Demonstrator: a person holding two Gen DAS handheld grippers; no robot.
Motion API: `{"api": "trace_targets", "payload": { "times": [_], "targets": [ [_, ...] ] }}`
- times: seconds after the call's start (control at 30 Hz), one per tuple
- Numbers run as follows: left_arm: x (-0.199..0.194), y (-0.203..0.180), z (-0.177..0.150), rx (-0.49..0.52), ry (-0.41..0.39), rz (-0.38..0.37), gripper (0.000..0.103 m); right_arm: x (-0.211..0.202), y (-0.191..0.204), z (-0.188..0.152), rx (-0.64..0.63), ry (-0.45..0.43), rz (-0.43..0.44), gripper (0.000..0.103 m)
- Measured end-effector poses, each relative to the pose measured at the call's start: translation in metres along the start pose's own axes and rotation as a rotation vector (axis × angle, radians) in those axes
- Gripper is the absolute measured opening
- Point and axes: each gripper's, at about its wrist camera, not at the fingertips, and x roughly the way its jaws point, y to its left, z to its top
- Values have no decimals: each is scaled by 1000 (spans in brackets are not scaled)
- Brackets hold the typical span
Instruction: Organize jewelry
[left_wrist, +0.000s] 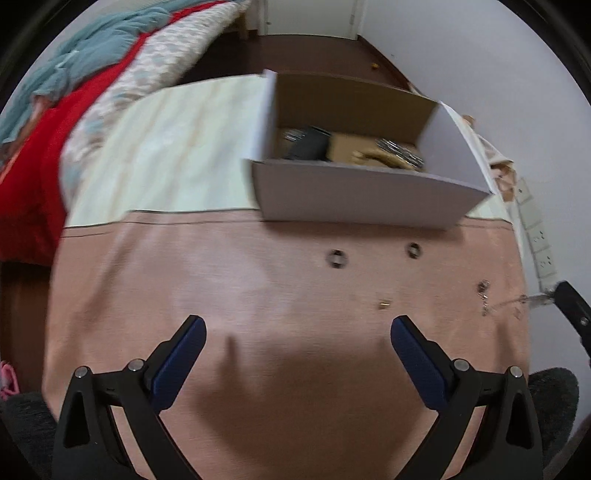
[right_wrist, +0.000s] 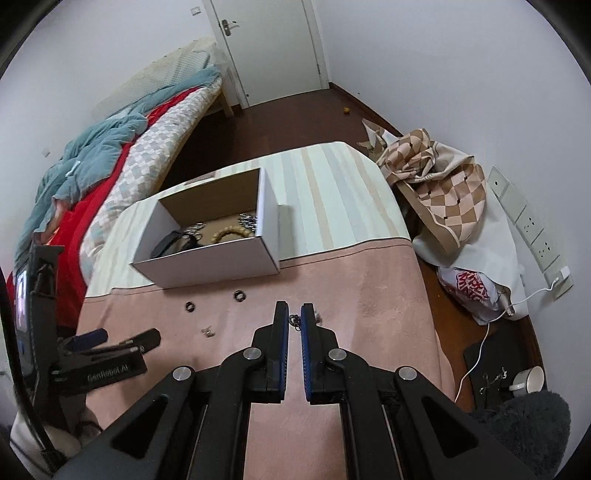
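Observation:
A white cardboard box (left_wrist: 362, 195) (right_wrist: 207, 266) stands on the table, holding bracelets, chains and a dark band. On the pink cloth (left_wrist: 258, 295) lie two dark rings (left_wrist: 337, 257) (left_wrist: 413, 250), a small gold piece (left_wrist: 384, 304) and a thin silver chain (left_wrist: 491, 306). My left gripper (left_wrist: 297, 332) is open and empty above the cloth. My right gripper (right_wrist: 294, 314) is nearly shut on a small chain piece (right_wrist: 294, 322) between its tips; it also shows at the right edge of the left wrist view (left_wrist: 569, 299).
A striped cream cloth (right_wrist: 332, 192) covers the table's far half. A bed (right_wrist: 110, 147) with red and teal bedding lies left. A checkered bag (right_wrist: 436, 184), wall sockets (right_wrist: 532, 229) and a mug (right_wrist: 530, 378) are on the right.

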Motion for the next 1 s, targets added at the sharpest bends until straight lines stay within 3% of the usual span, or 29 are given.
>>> {"api": "trace_targets", "payload": {
  "times": [0.07,0.17,0.3,0.37,0.43,0.53,0.73,1.0],
  "targets": [
    [9,-12,-2,24,15,-17,70,9,-4,-1,9,10,-5,6],
    [20,-24,-5,46,36,-26,51,18,-8,-2,15,23,-11,6],
    [24,-38,-6,89,6,-8,44,25,-15,-3,27,33,-21,6],
    [24,-42,-6,103,-7,1,32,27,-19,-3,34,35,-27,6],
    [24,-45,-5,114,-17,-3,26,30,-22,-3,40,38,-33,6],
    [24,-45,-4,118,-22,-17,6,31,-25,-4,46,41,-36,6],
    [14,-43,-6,123,-35,-54,1,25,-24,-2,52,28,-26,6],
    [-36,-18,5,90,-86,-114,1,-7,-13,17,52,-28,37,6]
  ]
}}
